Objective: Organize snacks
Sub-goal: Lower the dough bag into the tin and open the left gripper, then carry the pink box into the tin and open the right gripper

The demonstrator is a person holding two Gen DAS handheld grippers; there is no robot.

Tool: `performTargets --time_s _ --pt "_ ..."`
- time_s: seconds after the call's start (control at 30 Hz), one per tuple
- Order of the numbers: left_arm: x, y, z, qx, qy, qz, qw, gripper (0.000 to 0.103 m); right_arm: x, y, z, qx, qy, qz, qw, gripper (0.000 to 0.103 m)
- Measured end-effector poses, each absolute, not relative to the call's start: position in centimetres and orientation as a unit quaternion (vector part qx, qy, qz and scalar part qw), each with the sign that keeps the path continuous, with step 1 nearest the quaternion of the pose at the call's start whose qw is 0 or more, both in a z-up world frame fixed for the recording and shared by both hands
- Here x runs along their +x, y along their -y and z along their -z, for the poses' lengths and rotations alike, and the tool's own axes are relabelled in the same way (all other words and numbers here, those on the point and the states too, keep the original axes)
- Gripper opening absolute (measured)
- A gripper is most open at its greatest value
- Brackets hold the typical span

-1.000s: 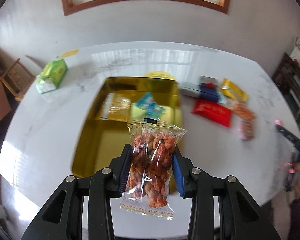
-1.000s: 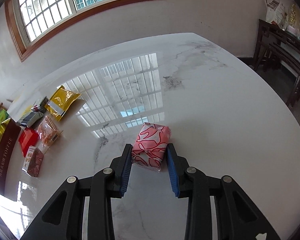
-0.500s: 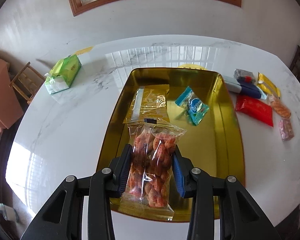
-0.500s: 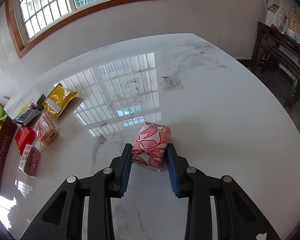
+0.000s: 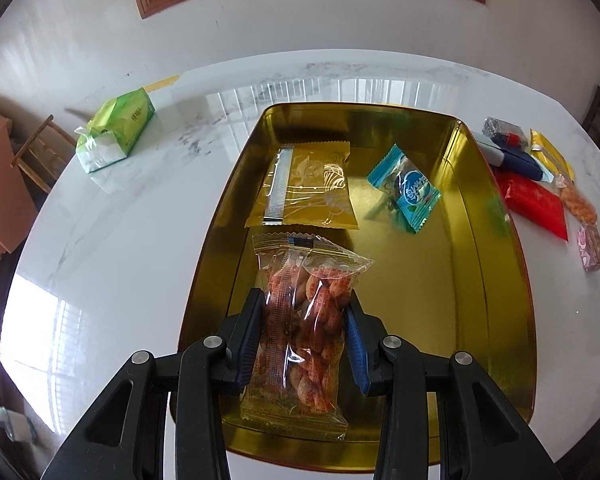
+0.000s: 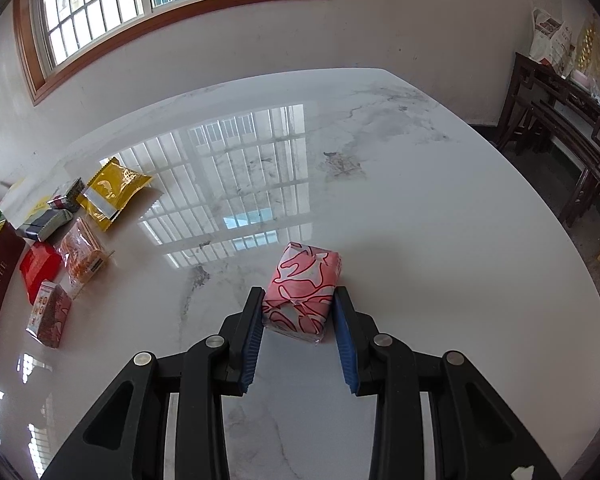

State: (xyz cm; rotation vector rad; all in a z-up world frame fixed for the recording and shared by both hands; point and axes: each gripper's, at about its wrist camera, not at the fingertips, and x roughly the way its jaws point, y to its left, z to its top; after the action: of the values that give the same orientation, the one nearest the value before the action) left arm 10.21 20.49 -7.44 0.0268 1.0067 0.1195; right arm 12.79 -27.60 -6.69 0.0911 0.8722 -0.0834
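Left tongs (image 5: 306, 334) lowered over gold tray (image 5: 496, 280), clamping peanut packet (image 5: 304, 320); right tongs (image 6: 297, 328) grip pink packet (image 6: 304, 284).

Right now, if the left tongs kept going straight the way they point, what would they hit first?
Probably the bare floor of the gold tray, with the clear snack bag they hold touching first. The yellow packet lies just beyond; depth is uncertain.

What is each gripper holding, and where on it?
Left gripper: clear bag of orange snacks, clamped across its middle. Right gripper: pink patterned packet, clamped by its near sides.
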Motion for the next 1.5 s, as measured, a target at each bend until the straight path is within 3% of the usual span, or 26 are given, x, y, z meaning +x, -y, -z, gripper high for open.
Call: performTargets --time_s 0.57,0.63,0.7,0.93,1.27,1.5 --pt "11.4 -21.1 8.6 0.015 -0.474 -0.063 0.878 0.042 12.8 27.6 6.7 0.044 -0.422 0.040 0.904 0.031" --pt "11.4 -21.3 8.5 0.008 -0.470 -0.056 0.881 0.046 12.8 27.6 6.7 0.044 -0.422 0.040 0.904 0.031" --pt "11.0 -21.5 8.1 -0.001 -0.460 -0.055 0.886 0.062 12.8 27.5 6.7 0.043 -0.422 0.040 0.904 0.031" --pt "9.5 -21.6 6.0 -0.013 -0.416 -0.047 0.908 0.071 12.8 27.5 6.7 0.043 -0.422 0.040 0.905 0.031" --pt "4.0 -25.4 4.0 -0.094 -0.327 -0.122 0.933 0.071 12.8 27.6 6.7 0.047 -0.421 0.038 0.905 0.031" --pt "3.9 -35.3 5.4 -0.249 -0.321 -0.172 0.897 0.072 11.8 25.8 6.1 0.055 -0.407 0.019 0.912 0.030"
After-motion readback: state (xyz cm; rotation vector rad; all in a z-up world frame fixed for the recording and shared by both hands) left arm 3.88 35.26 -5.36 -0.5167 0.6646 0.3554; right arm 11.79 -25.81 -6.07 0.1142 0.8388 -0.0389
